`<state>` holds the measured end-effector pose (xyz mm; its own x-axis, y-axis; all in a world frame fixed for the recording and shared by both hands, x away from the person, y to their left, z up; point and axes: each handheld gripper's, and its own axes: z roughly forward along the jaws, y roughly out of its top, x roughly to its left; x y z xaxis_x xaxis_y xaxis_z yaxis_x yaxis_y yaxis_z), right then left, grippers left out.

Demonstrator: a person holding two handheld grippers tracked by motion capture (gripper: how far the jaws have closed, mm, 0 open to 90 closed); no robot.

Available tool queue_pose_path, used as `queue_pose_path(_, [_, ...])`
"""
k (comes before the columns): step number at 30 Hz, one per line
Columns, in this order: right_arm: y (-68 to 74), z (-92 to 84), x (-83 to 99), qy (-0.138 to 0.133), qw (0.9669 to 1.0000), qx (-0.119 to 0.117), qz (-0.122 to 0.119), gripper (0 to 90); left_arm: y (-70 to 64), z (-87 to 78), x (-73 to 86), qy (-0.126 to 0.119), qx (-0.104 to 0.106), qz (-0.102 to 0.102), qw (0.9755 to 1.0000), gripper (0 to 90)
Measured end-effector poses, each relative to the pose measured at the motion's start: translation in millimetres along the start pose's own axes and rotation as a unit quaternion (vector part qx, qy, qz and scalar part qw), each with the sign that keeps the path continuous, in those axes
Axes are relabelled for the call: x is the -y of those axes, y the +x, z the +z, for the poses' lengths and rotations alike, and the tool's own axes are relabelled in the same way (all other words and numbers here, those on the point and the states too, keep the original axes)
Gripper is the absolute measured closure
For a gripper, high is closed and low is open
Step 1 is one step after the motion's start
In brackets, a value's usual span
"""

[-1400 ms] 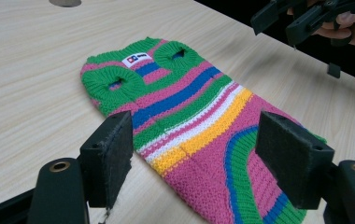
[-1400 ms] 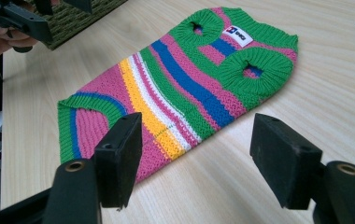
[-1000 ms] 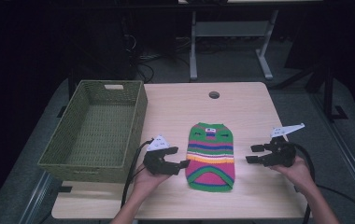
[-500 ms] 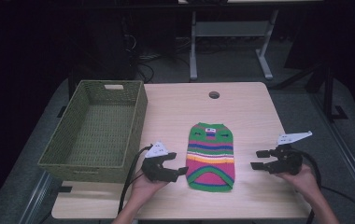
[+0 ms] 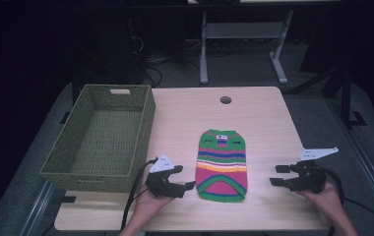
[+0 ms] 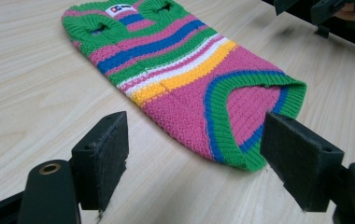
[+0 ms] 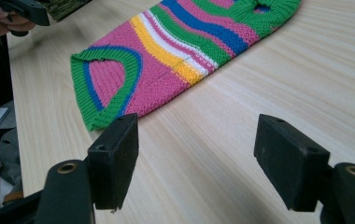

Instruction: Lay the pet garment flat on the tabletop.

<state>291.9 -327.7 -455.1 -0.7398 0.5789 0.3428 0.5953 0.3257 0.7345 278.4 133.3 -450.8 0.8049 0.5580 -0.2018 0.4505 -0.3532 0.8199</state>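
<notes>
Item: striped knit sweater (image 5: pixel 222 165), small, lying flat at mid-bench, neck end away from the person, green hem nearest. Left tool (image 5: pixel 184 178): jaws wide, empty, just beside the hem's left corner. Right tool (image 5: pixel 276 175): jaws wide, empty, well apart from the right edge. Likely step: taking the hem corners; best to come in low, pinch both knit layers at the ribbing, and lift evenly so the fabric does not drag. Bench (image 5: pixel 264 113): pale wood-grain, smooth, one cable hole at rear. Green woven basket (image 5: pixel 101 139): empty, left of the sweater. Room: dark, with a metal stand frame behind.
</notes>
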Motion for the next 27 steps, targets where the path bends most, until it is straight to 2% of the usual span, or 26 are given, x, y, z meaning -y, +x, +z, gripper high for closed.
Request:
queue_pose_path(12, [5.6,-7.0,28.6,-0.009,0.9998,0.007,0.017,28.8,-4.4,-9.0,9.2,0.01,-0.011,0.011,0.9998,22.9])
queue_pose_path(15, [10.0,-10.0,31.8,-0.015,0.9997,0.012,0.017,28.1,-6.7,-11.2,11.7,0.009,-0.008,0.005,0.9999,22.5])
queue_pose_path(21, [21.1,-14.6,38.5,-0.026,0.9994,0.021,0.011,26.5,-16.2,-17.2,19.2,0.014,-0.009,0.011,0.9998,20.5])
queue_pose_path(24, [26.9,-16.3,44.9,-0.025,0.9992,0.028,0.013,25.5,-17.5,-18.1,23.5,0.014,-0.004,0.004,0.9999,20.4])
queue_pose_path(27, [33.8,-21.0,51.6,-0.03,0.9988,0.038,0.011,25.2,-18.0,-19.3,20.4,0.01,-0.007,0.013,0.9998,19.7])
